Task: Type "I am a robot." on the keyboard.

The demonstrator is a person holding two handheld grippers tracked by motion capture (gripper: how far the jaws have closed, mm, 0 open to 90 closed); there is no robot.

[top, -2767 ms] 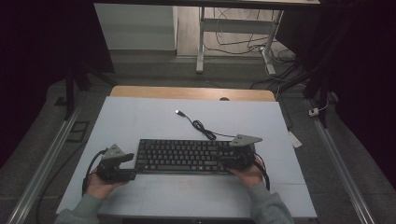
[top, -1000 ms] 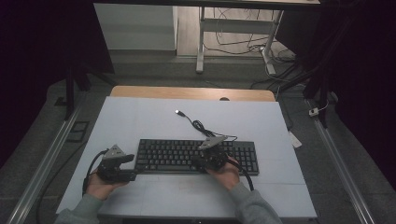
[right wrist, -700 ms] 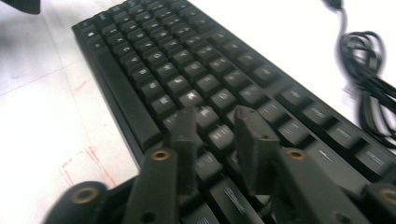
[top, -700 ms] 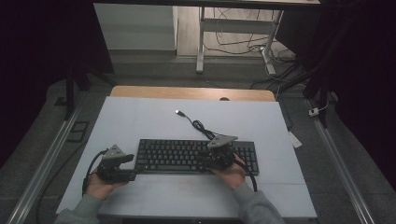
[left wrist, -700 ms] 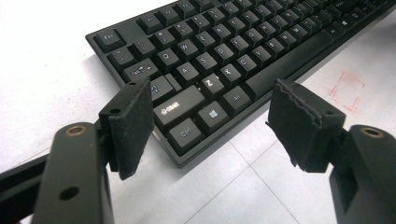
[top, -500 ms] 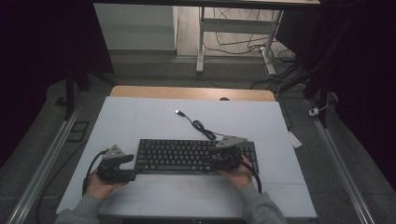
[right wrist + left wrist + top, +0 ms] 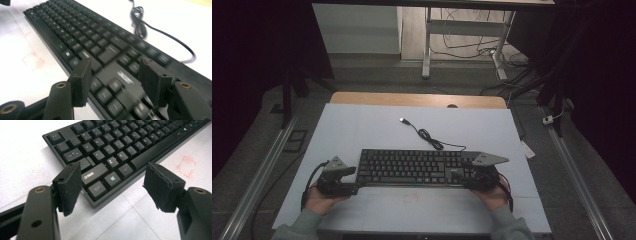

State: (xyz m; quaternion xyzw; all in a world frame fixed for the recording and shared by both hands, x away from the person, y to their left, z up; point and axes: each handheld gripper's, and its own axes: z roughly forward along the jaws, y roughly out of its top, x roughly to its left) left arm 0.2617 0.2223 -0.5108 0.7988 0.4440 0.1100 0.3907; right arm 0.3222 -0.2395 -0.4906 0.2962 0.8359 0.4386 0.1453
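At about eight o'clock on the white table (image 7: 362, 125), the left gripper (image 7: 346, 180) is held low by the person's left hand (image 7: 319, 199), just off the left end of the black keyboard (image 7: 412, 167). In the left gripper view its jaws are seen spread wide, with nothing pressed between the pads; the keyboard's near left corner, with the Ctrl and Shift keys (image 7: 96, 188), lies in the gap between them, and no contact with either pad can be made out. A faint red square mark (image 7: 186, 166) is seen on the table at two o'clock from the right-hand pad. The keyboard is laid flat across the near middle of the table, its long side parallel to the near edge. From its far edge a black cable (image 7: 429, 137) is run toward eleven o'clock, looped once, and ended in a loose USB plug (image 7: 402, 120) lying on the bare table. At about four o'clock the right gripper (image 7: 464, 175) is held by the right hand (image 7: 493, 194) over the keyboard's right end. Its jaws have just been opening and stand wide apart, with only blurred keys (image 7: 112, 62) seen beneath them and nothing gripped.
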